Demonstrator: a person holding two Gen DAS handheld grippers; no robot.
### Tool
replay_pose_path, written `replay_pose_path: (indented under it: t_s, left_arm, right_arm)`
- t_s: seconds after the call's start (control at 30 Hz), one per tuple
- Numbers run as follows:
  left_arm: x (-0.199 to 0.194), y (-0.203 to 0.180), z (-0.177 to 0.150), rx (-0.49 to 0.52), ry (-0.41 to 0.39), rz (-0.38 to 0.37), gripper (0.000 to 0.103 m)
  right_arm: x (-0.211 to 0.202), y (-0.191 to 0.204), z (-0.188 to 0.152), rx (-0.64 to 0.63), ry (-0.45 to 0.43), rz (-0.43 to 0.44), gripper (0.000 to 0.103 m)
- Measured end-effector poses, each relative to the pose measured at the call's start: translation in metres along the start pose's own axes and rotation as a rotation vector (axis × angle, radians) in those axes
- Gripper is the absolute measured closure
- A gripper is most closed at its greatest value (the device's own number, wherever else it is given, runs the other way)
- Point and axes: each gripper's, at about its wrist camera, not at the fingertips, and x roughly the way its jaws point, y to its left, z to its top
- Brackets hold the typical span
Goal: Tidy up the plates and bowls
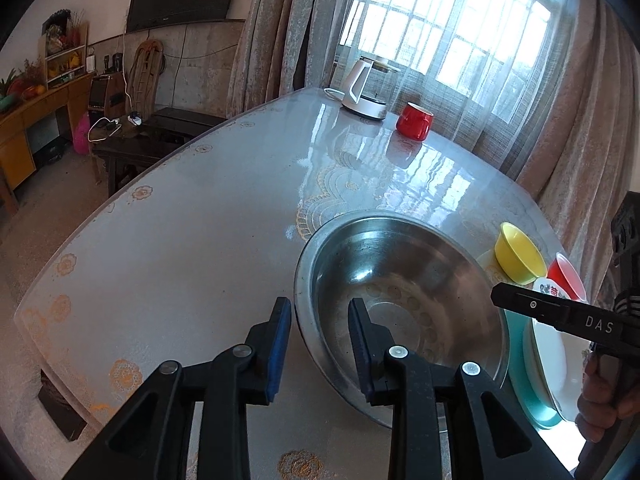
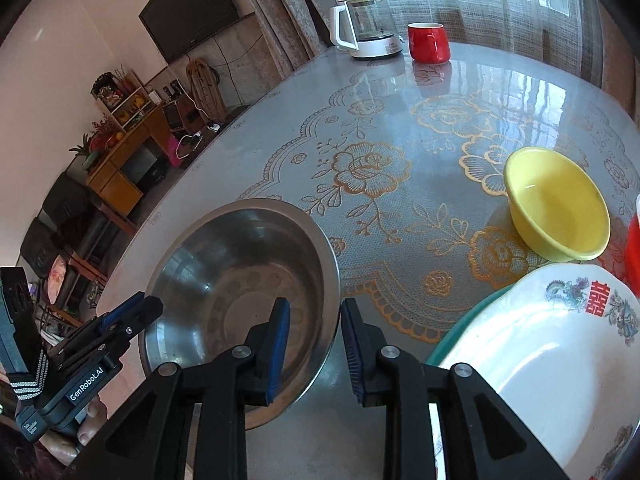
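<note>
In the left wrist view, the tabletop [image 1: 180, 248] is bare across the left and middle of the frame. At lower right, the steel bowl [image 1: 404, 292] blocks the way. In the right wrist view, open tabletop lies between the steel bowl and the white plate [image 2: 540, 360]; the yellow bowl [image 2: 556, 204] stands at right, and the kettle [image 2: 366, 28] and red cup [image 2: 428, 42] at the top.

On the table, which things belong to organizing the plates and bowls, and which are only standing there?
Belong to the job:
steel bowl
yellow bowl
white plate with teal plate under it
red bowl

Only standing there:
kettle
red mug
</note>
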Motion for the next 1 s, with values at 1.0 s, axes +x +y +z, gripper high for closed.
replay_pose_path:
  t_s: [1.0]
  left_arm:
    - [-0.005,-0.125,-0.008,0.25,0.002,-0.046,0.059]
  right_arm:
    - [-0.109,-0.096,-0.043,0.197,-0.272,-0.072,0.064]
